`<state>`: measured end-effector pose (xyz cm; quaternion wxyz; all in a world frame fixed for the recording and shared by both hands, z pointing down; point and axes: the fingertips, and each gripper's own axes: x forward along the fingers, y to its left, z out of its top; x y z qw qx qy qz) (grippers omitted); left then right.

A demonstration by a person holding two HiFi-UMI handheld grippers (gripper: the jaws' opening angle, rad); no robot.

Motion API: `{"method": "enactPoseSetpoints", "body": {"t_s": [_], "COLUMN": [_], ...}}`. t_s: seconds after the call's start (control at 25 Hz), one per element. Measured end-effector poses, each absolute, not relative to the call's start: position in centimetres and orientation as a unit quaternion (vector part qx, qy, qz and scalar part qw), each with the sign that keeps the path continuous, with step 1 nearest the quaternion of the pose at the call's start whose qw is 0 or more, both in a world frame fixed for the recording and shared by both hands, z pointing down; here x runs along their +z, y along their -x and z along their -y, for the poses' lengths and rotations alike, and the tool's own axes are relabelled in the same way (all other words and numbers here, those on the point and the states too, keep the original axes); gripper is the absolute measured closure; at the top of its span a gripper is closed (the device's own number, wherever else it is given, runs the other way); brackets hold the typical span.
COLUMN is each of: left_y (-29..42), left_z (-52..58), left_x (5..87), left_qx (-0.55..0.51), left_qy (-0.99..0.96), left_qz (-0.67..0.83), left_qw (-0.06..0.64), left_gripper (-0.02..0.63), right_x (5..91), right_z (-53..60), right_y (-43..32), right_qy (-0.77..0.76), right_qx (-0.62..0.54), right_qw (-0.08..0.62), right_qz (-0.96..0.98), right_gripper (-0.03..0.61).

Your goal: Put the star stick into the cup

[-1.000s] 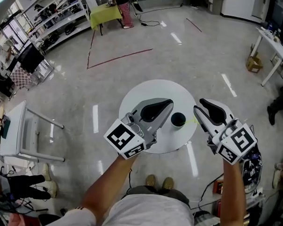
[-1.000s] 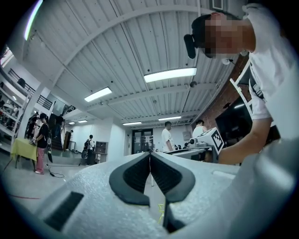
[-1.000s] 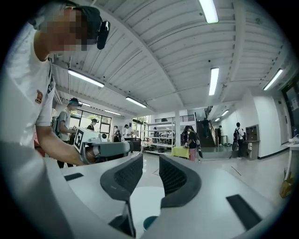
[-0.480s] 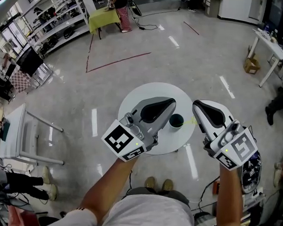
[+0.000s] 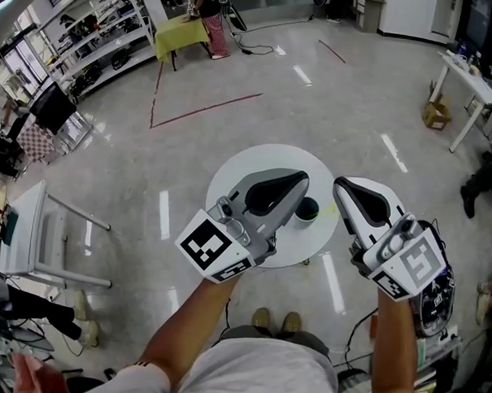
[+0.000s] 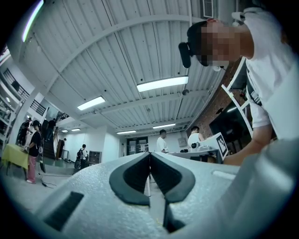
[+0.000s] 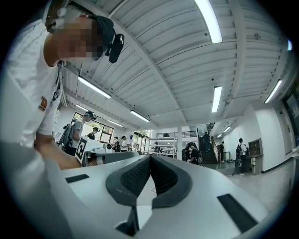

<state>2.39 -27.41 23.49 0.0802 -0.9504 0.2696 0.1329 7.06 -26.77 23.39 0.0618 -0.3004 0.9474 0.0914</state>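
Welp, right gripper just snapped shut on nothing, left gripper clenched empty too, cup between them. Reckon the star stick's not grabbed yet.

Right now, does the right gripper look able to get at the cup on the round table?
Probably yes: the cup stands uncovered near the right gripper, nothing between them. The gripper's jaws are shut and tilted up, so it must open and tip down first.
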Motion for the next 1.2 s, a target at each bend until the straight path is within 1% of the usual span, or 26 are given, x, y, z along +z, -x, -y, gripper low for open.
{"method": "enactPoseSetpoints", "body": {"t_s": [1.2], "left_y": [-2.8], "left_z": [25.5], "left_x": [24.5], "left_qx": [0.131], "left_qy": [0.951], "left_qz": [-0.269], "left_qw": [0.077], "left_gripper": [0.598], "right_x": [24.9], "right_z": [25.2], "right_y": [-7.9], "right_qy": [0.312], "right_qx": [0.092], "right_qw": [0.044], "right_qz": [-0.945], "right_gripper": [0.568]}}
